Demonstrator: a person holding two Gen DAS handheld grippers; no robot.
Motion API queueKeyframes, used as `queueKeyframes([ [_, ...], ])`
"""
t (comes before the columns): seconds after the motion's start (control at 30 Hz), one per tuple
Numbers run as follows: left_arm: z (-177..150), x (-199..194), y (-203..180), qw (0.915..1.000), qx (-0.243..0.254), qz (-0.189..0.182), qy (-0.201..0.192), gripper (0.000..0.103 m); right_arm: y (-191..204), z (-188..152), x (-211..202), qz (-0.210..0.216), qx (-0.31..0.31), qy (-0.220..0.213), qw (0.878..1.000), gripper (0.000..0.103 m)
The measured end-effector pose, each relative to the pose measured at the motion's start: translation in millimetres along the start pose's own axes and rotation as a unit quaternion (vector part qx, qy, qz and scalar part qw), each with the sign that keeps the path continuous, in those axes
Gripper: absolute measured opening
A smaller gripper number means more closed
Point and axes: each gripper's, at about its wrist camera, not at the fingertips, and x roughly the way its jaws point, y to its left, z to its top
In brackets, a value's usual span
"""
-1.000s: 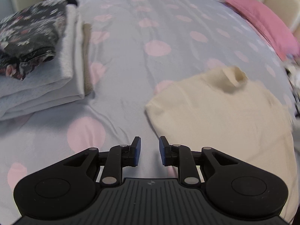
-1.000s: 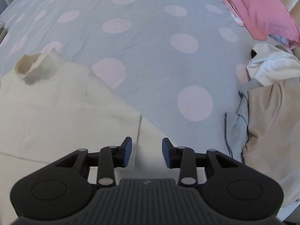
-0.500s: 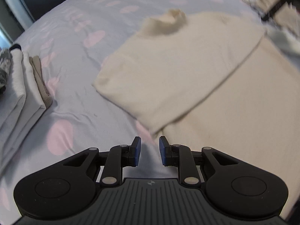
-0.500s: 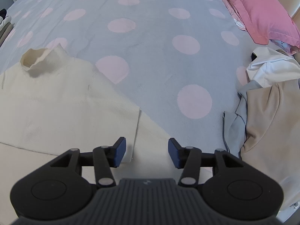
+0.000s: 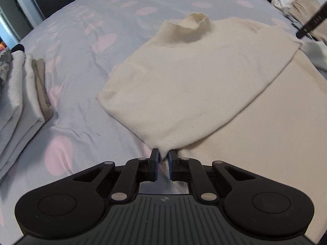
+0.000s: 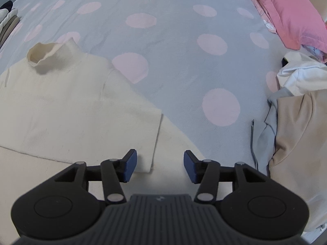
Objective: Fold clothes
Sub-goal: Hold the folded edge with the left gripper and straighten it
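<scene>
Now the cream sweater (image 5: 184, 77) lies flat on the bed (image 6: 173, 65), top part folded over, collar pointing away. Left claw (image 5: 162, 159) nearly closed w/ the folded corner of the sweater pinched between its tips. Right claw (image 6: 159, 163) wide apart, holding nothing, above the sweater's other folded edge. Pile of clothes (image 6: 296, 112) to the right, folded stack (image 5: 22, 94) to the left

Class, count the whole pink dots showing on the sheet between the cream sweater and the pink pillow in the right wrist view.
About 8 nearby; farther ones blur. Nearest dot, one by the sweater shoulder.
</scene>
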Motion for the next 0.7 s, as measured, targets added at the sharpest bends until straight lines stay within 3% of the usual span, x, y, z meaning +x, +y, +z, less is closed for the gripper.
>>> queueKeyframes([
  [0.13,7,-16,3,0.9998,-0.015,0.012,-0.004,0.005,1,-1,3,0.007,0.006,0.005,1.0,0.054],
  [0.3,2,-12,29,0.9982,-0.049,0.024,0.023,0.005,1,-2,7,0.016,0.013,0.012,1.0,0.055],
  [0.47,-6,7,16,0.998,-0.019,0.047,0.04,0.005,4,-4,14,0.027,0.018,0.016,0.999,0.055],
  [0.6,-10,9,18,0.9989,-0.017,0.034,0.027,0.006,8,-4,17,0.02,0.009,0.021,1.0,0.055],
  [0.7,-14,1,31,0.9985,-0.053,0.006,0.016,0.013,9,-5,14,0.017,0.001,0.016,1.0,0.055],
])
